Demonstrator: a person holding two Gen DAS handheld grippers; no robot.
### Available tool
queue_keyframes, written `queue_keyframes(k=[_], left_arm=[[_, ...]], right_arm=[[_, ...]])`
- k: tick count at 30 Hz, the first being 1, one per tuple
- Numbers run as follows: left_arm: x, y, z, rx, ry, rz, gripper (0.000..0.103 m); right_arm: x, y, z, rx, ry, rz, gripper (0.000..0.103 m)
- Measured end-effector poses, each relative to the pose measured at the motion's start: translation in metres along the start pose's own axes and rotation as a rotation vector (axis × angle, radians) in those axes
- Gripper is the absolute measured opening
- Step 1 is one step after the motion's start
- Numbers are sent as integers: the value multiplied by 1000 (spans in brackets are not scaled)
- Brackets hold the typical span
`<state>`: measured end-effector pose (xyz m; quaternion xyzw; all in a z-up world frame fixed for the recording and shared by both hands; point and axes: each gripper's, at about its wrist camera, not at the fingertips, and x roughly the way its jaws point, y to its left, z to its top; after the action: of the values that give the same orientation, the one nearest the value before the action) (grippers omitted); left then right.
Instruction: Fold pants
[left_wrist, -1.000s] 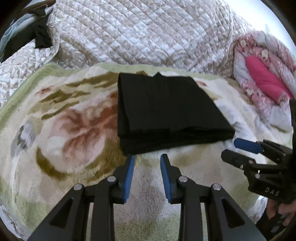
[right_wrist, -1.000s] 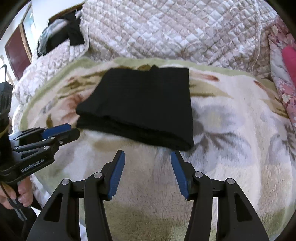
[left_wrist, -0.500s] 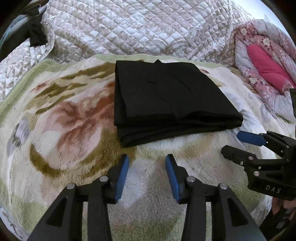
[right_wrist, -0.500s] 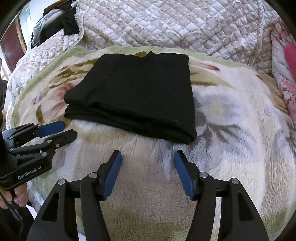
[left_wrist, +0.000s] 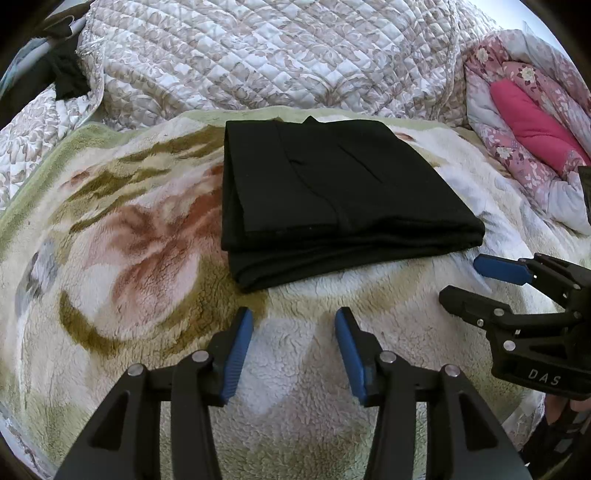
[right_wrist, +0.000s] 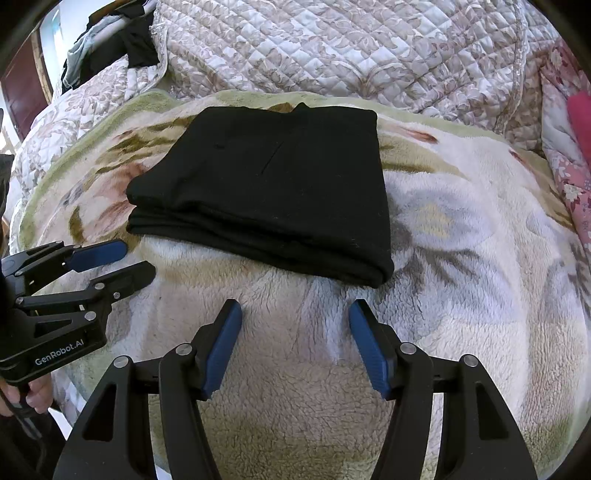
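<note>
The left gripper (left_wrist: 293, 321) hangs above the fleece blanket (left_wrist: 147, 266) with its blue pads apart and nothing between them; its jaws are opening at this moment. The right gripper (right_wrist: 295, 314) stands wider, also empty, over bare fleece near the front edge of the bed. In each wrist view the other tool shows at the side — neither one touches cloth.

Just beyond both sets of fingertips lie the black pants (left_wrist: 332, 199), already folded into a thick, roughly square stack of several layers. The stack rests flat on the floral blanket, its layered edge toward the grippers and its far edge close to the quilted bedspread (left_wrist: 277, 62). A small tab of fabric pokes out at the far edge. At the far right sits a pink bundle of bedding (left_wrist: 532, 122); at the far left, some dark clothing (left_wrist: 68, 75).

Judging by how things lie, the folding looks finished or nearly so, and this is the release. If anything remains, it would be a light press to flatten the stack or tucking in the far tab — either needs the jaws brought forward onto the cloth without dragging the layers apart.
</note>
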<state>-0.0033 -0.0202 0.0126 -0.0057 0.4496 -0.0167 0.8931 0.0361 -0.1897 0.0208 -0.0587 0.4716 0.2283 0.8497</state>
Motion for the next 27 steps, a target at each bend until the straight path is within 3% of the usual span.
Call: queue_keyframes(k=[27], left_arm=[[1,-1,-1,-5,6,-5,56]], right_arm=[[0,1,0,-1,-1,-4,62]])
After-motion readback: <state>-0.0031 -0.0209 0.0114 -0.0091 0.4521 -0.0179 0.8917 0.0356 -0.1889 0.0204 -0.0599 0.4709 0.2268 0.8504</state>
